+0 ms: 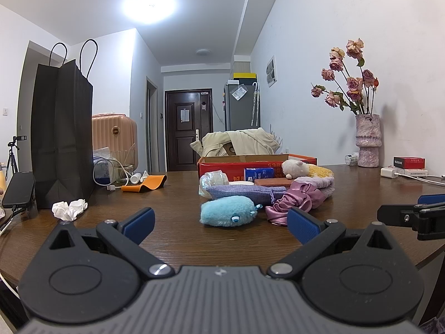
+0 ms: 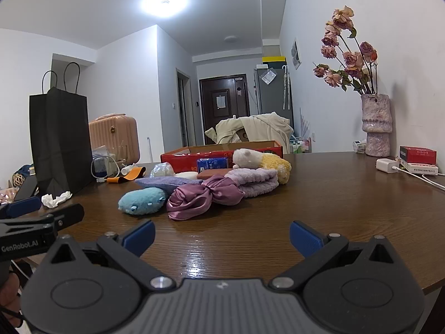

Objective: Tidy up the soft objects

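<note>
A pile of soft things lies mid-table: a blue plush (image 1: 226,211) (image 2: 142,201), a pink satin bow (image 1: 294,198) (image 2: 203,196), a lilac fluffy cloth (image 1: 319,186) (image 2: 256,181), a purple pouch (image 1: 244,193) (image 2: 164,182), a yellow fluffy piece (image 2: 275,164) and a white plush (image 1: 294,167) (image 2: 246,158). Behind them stands an open red box (image 1: 222,164) (image 2: 194,156). My left gripper (image 1: 221,222) is open and empty, just short of the blue plush. My right gripper (image 2: 222,235) is open and empty, a little before the bow.
A tall black paper bag (image 1: 62,136) (image 2: 59,139) stands at the left with crumpled tissue (image 1: 69,208) before it. A phone (image 1: 18,189), cables and an orange strap (image 1: 147,183) lie nearby. A vase of dried roses (image 1: 367,139) (image 2: 376,125), small boxes and a charger (image 2: 386,164) sit at right.
</note>
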A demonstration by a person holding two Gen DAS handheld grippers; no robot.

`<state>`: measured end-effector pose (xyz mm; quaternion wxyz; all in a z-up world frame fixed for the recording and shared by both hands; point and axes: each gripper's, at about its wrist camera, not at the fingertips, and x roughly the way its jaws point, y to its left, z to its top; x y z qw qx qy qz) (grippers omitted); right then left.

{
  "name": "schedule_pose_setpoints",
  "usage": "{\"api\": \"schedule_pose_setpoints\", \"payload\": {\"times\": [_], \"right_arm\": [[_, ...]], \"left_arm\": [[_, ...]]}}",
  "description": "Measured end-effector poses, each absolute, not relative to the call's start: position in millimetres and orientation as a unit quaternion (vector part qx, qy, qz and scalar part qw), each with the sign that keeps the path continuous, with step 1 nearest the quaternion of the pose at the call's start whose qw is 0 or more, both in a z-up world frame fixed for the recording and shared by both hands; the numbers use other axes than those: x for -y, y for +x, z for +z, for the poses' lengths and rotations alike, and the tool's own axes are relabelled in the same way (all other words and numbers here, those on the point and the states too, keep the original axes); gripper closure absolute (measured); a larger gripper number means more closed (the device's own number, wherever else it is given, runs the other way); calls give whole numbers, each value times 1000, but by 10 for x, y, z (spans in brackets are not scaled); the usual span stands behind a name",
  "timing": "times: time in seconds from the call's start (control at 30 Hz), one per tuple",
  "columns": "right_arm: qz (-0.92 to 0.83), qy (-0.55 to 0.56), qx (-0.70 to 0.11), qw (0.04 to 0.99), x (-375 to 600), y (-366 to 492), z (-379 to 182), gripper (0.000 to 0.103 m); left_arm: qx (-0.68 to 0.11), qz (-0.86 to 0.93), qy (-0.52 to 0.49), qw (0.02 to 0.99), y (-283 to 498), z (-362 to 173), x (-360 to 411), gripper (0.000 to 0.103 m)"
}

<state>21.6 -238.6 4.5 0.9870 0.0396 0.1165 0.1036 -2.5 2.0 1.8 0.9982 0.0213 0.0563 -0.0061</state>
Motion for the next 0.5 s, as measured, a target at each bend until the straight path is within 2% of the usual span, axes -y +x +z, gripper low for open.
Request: {"api": "schedule_pose_setpoints", "payload": {"times": [0.5], "right_arm": [[106,40,-118,987,2384,225,35,0]], "left_arm": [[-56,-7,23,998,-23,17,-16,0]]}}
